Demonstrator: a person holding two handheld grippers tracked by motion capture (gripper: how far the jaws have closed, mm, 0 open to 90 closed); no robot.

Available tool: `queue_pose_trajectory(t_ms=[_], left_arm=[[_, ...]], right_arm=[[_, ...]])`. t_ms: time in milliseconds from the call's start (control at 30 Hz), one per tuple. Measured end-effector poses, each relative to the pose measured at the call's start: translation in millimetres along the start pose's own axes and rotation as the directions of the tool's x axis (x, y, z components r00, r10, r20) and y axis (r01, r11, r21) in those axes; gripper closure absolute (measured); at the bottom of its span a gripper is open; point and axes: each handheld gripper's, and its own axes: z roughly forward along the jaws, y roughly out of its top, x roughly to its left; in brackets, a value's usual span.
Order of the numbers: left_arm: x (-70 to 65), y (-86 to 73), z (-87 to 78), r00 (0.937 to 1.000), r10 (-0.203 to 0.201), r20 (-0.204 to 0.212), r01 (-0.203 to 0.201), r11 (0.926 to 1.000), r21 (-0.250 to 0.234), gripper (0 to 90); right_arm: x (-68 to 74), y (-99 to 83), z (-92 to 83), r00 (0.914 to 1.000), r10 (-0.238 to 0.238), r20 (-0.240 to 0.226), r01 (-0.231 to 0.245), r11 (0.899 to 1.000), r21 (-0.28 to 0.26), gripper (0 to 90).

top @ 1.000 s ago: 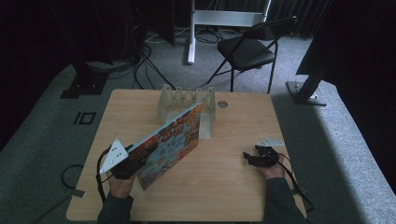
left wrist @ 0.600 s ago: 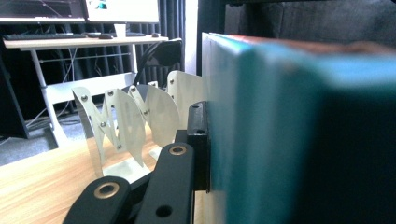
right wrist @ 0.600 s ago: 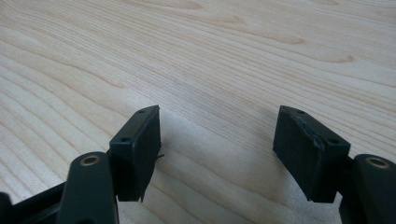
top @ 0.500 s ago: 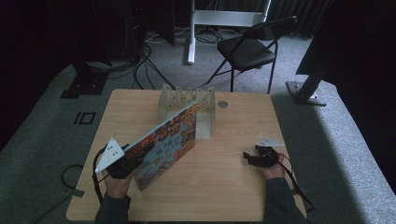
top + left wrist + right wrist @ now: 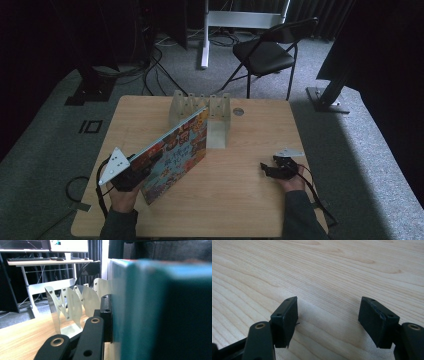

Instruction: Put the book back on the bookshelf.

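**Left claw clamped on book, right claw idle and spread**

My left gripper pinches the near-left end of a big flat book. Cover is glossy and busy with multicoloured cartoon panels. The book is a thin rigid rectangle, tilted up on edge, running diagonally from my left hand at near left towards the rack at the table's far middle. Its far corner sits right at the rack; can't tell if it touches.

In the left gripper view, the book is a teal slab, blurred, pressed flat against the black jaw pad. The other jaw is hidden behind it. The rack beyond shows as thin pale curved metal fins, riveted, standing upright on a flat base plate.

My right gripper rests on the table at near right, well apart from the book. Jaws are spread with nothing between them. In the right gripper view the pads are matte black rectangular blocks, screwed on; right pad's edge looks slightly frayed. Under them is the table: light wood, smooth, with a fine wavy grain.

A small dark round disc sits flush in the tabletop just right of the rack.
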Motion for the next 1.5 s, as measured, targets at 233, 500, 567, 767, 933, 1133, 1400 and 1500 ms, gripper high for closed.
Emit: queue_pose_trajectory(t_ms=[233,500,567,767,933,1133,1400,1500], left_arm=[[5.6,-1.1,-2.9,0.9991,-0.041,0.003,0.042,0.9991,-0.005,80.9],[9.6,-0.8,-5.7,0.997,-0.074,-0.02,0.074,0.9972,-0.01,81.0],[9.7,-0.5,-6.2,0.9968,-0.077,-0.023,0.077,0.997,-0.012,81.0],[9.9,4.5,-12.8,0.9919,-0.094,-0.085,0.091,0.9952,-0.037,81.0],[8.9,10.4,-14.3,0.986,-0.071,-0.151,0.068,0.9974,-0.022,81.0],[12.0,12.3,-10.7,0.9748,-0.083,-0.207,0.079,0.9965,-0.025,81.0],[11.4,5.8,7.9,0.9451,-0.135,-0.297,0.121,0.9904,-0.068,81.0],[7.2,5.1,18.6,0.9386,-0.124,-0.322,0.107,0.9918,-0.07,81.1]], right_arm=[[0.0,0.0,0.0,1.0,0.0,0.0,0.0,1.0,0.0,31.8],[0.0,0.0,0.0,1.0,0.0,0.0,0.0,1.0,0.0,31.7],[0.0,0.0,0.0,1.0,0.0,0.0,0.0,1.0,0.0,31.7],[-0.3,0.2,0.2,1.0,-0.001,-0.001,0.001,1.0,0.0,31.7],[-0.7,0.5,0.7,1.0,-0.001,-0.002,0.001,1.0,-0.001,31.7],[0.1,1.0,1.4,0.9999,-0.008,0.007,0.008,1.0,0.001,31.7],[0.2,1.0,1.4,1.0,-0.007,0.007,0.007,1.0,0.001,31.7],[0.2,1.0,1.4,1.0,-0.007,0.007,0.007,1.0,0.001,31.6]])
